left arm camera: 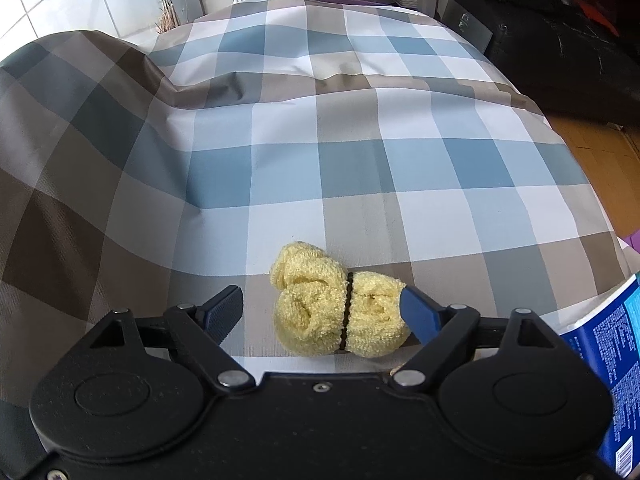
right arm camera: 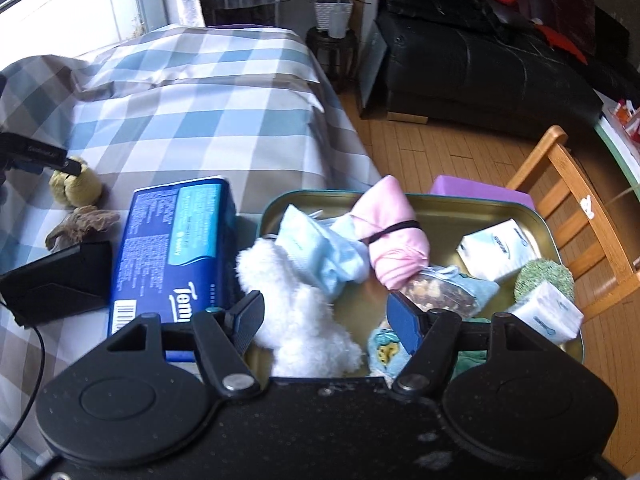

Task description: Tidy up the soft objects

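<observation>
Lying on the checked sheet, a yellow towel roll bound by a dark band sits between the spread fingers of the left gripper. Right finger pad touches the roll's end; left pad stands apart from it. Nothing is clamped.

Right gripper: jaws parted, hovering over the near edge of the tin tray, holding nothing. White fluffy item lies between and just ahead of its fingers.

Tray contents, as seen from the right wrist:
- pink roll with a black band, leaning near the middle;
- pale blue packet and light blue cloth beside the pink roll;
- clear bag of brown bits, just ahead of the right finger;
- two tissue packs, one at the far right side, one at the near right corner;
- green round item between the two packs, at the rim;
- blue patterned cloth near the right finger, partly hidden.

Beside the tray, on the sheet: blue tissue box, touching the tray's left edge. Further left: a brown crumpled item, a black block with a cable, and the yellow roll with the left gripper at it.

Beyond the bed: wooden chair, black sofa, potted plant.
</observation>
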A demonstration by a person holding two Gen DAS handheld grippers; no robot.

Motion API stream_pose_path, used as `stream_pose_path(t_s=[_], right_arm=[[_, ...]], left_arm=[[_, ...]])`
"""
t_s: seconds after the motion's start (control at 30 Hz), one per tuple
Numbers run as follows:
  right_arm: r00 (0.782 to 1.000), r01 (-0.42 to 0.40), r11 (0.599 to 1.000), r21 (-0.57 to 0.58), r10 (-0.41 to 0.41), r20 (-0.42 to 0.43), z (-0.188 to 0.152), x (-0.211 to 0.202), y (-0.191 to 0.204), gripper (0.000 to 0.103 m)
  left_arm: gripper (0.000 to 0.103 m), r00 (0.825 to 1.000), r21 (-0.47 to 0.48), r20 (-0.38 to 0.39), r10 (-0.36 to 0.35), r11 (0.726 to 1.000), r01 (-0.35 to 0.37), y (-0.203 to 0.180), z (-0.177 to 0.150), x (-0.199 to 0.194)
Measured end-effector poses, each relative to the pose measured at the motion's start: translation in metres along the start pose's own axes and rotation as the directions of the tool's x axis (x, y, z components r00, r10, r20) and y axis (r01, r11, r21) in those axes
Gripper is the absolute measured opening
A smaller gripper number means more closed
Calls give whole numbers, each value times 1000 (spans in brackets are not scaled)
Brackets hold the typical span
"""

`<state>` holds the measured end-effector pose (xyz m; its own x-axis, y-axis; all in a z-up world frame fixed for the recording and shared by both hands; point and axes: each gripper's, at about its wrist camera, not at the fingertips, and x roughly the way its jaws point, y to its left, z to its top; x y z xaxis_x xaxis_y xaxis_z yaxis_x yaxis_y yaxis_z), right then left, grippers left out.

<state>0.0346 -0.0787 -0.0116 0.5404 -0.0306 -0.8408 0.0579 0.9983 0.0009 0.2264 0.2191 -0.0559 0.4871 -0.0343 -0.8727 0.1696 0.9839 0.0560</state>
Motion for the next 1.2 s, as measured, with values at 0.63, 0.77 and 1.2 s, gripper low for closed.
stream_pose_path(t_s=[0.63,0.77,1.2], right_arm=[[982,-178,972,-151,186,41,34,-24,135,72],[977,-195,959,-207,208,45,48,-9,180,75],[967,-252,923,-290,252,-39,69,83,255,89]], left_arm=[[88,994,29,-4,-106,994,106,6,3,22],[87,992,19,-43,-117,993,117,6,9,21],[87,990,-117,-64,-126,986,118,38,25,8]])
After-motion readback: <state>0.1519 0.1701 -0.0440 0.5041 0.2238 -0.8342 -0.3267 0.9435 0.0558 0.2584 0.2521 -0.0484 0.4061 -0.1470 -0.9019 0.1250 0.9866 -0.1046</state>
